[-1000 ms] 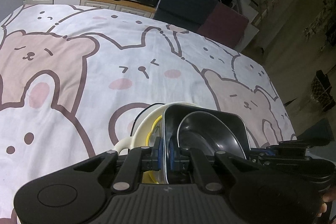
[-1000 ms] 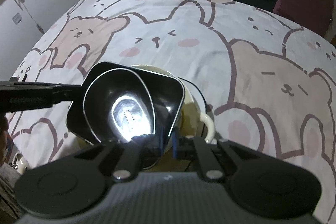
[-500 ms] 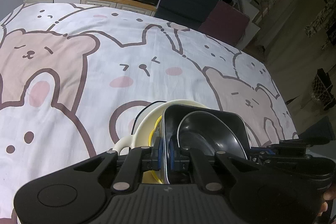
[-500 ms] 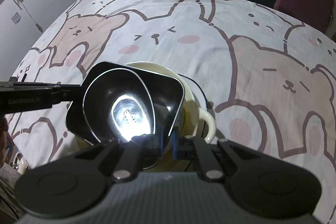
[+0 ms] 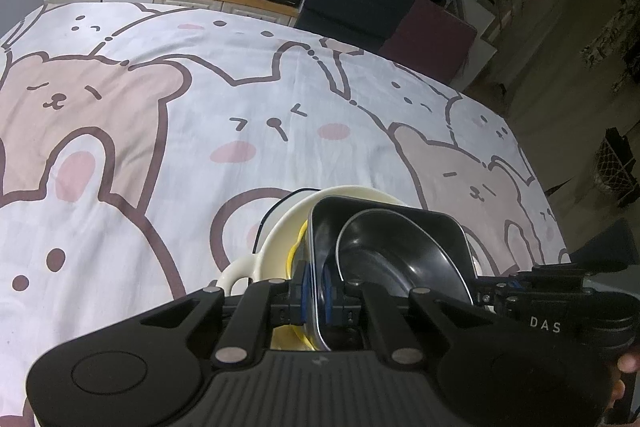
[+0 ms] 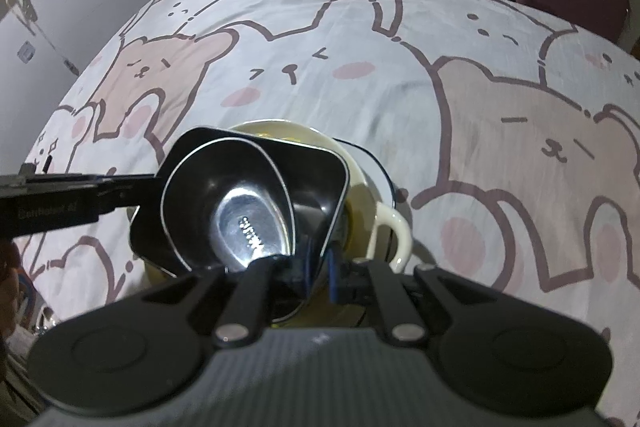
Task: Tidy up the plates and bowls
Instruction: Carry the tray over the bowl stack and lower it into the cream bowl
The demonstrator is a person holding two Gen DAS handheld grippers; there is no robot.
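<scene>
Bowls and dishes sit nested in one stack near the close edge of the table, on the bear-print tablecloth. From left to right in the left wrist view: a cream handled bowl with something yellow inside, then the square black dish resting in it, with a round black bowl nested in the dish. A dark-rimmed plate peeks out under the cream bowl on its far side.

The left gripper pinches the near-left wall of the square black dish between its blue pads, jaws pressed almost together. Further right, the right gripper does the same — its jaws are pinched on the opposite wall of that dish, as its own view shows.

The step in hand looks like seating or steadying the black dish inside the cream bowl with both tools at once. The next move probably calls for letting go on both sides only once the dish sits level, since it appears to lean slightly — a one-sided release could tip it.

Counted: one cream bowl, one square dish, one round black bowl, one plate, two grippers.
</scene>
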